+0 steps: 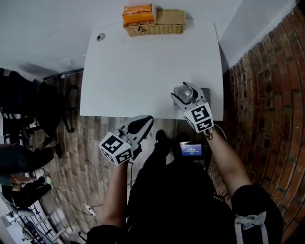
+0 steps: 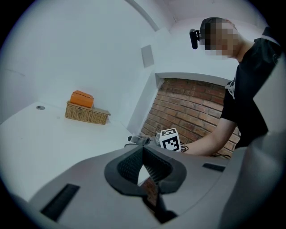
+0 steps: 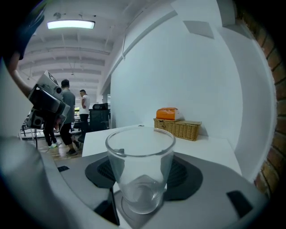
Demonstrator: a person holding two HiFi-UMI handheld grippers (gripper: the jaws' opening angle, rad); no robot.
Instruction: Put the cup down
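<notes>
Tabletop (image 1: 143,71): white, smooth, rectangular, mostly bare.
Wicker basket (image 1: 157,28): woven, tan, lidded, at the far edge against the wall. An orange box (image 1: 138,14) lies on its left part.
Cable grommet (image 1: 100,36): small, round, at the far left corner.
Brick wall (image 1: 271,86): red, rough, to the right.
Wooden floor (image 1: 90,157): plank pattern, below the near edge.
Cup (image 3: 140,170): clear glass, tapered, upright, empty.
Right gripper (image 1: 187,94): jaws closed on the cup's sides, holding it over the near right part of the tabletop.
Left gripper (image 2: 143,157): ribbed dark pads, jaws together at the tips with nothing between them, at the near edge.
</notes>
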